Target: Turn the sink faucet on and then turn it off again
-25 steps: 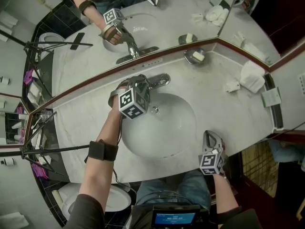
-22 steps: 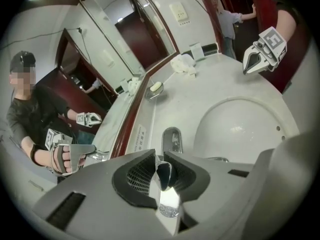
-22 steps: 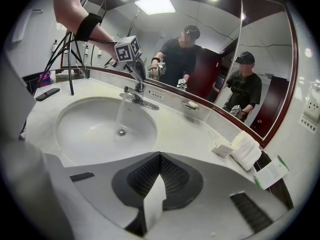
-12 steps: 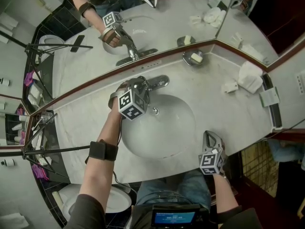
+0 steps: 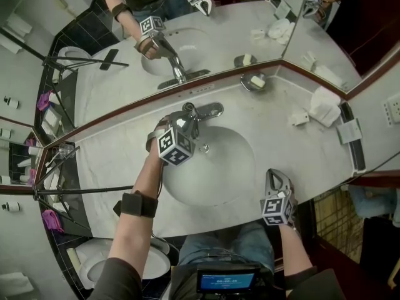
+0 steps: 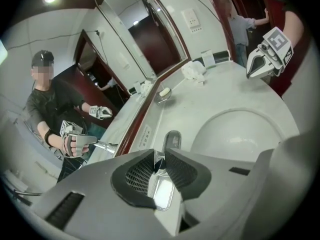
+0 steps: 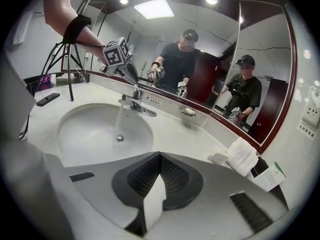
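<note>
The chrome faucet [image 5: 211,110] stands behind the white sink basin [image 5: 247,167]. My left gripper [image 5: 187,119] is over its lever handle [image 6: 161,191]. The pads press on the handle's narrow chrome end, and the jaws have just been opening a little with the handle still between them. In the right gripper view a stream of water [image 7: 119,120] runs from the faucet [image 7: 133,102] into the basin [image 7: 75,131], with the left gripper [image 7: 131,75] above it. My right gripper [image 5: 275,176] hangs at the counter's front edge, shut and empty [image 7: 160,173]. It also shows at the upper right of the left gripper view as the right gripper [image 6: 253,68].
A soap dish [image 5: 253,81] sits by the mirror edge right of the faucet. A folded white towel [image 5: 326,104] and a small white box [image 5: 300,116] lie on the counter's right part. A tripod [image 5: 56,161] stands at the left, and a toilet [image 5: 153,261] is below it.
My left gripper has risen slightly at the faucet handle and rolled a little. The right gripper has kept still.
</note>
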`<state>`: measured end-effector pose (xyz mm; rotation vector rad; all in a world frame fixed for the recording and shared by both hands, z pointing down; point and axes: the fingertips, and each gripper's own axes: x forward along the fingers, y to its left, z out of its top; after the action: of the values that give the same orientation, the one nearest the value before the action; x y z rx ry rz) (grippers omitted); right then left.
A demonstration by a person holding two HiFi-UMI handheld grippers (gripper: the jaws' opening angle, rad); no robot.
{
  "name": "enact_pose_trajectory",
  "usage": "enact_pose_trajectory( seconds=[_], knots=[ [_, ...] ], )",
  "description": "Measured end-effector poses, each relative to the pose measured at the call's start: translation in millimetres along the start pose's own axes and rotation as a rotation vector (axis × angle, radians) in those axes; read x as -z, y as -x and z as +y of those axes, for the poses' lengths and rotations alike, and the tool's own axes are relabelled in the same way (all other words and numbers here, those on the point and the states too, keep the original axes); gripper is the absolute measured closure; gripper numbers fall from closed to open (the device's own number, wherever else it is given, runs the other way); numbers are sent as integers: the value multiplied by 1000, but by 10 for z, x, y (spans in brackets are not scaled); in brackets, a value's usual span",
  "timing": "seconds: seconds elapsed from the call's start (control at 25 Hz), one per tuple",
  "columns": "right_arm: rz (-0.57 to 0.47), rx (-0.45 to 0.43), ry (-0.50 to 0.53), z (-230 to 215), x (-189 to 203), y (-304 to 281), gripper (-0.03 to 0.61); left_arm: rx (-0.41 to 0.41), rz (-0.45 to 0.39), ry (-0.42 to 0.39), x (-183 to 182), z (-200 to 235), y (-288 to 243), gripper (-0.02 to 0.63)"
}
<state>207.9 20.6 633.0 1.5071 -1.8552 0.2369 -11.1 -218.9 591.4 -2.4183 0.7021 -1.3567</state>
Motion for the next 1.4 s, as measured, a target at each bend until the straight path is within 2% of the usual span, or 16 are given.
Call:
enact_pose_trajectory(
  seconds=[0.08,0.16,0.52,0.72,0.96,1.2,1.4],
  knots=[
    [-6,-2,2,-30,-44,3,561,-24,-27,30,-57,1,170,556],
    [-19,-5,3,-50,-97,-6,561,-56,-53,101,-72,17,369,605],
    [-60,-55,-44,-111,-342,-41,561,-153,-162,628,250,12,1383,611],
    [-66,-81,-123,-176,-477,-65,561,-223,-196,835,583,-116,1864,612],
    [-82,-110,-204,-241,-654,-158,561,-299,-202,938,902,-346,2219,612],
    [-80,-125,-253,-346,-639,-185,561,-349,-213,1041,1191,-578,2431,612],
    [-70,-134,-266,-381,-629,-153,561,-372,-199,1066,1343,-691,2523,612]
  ],
)
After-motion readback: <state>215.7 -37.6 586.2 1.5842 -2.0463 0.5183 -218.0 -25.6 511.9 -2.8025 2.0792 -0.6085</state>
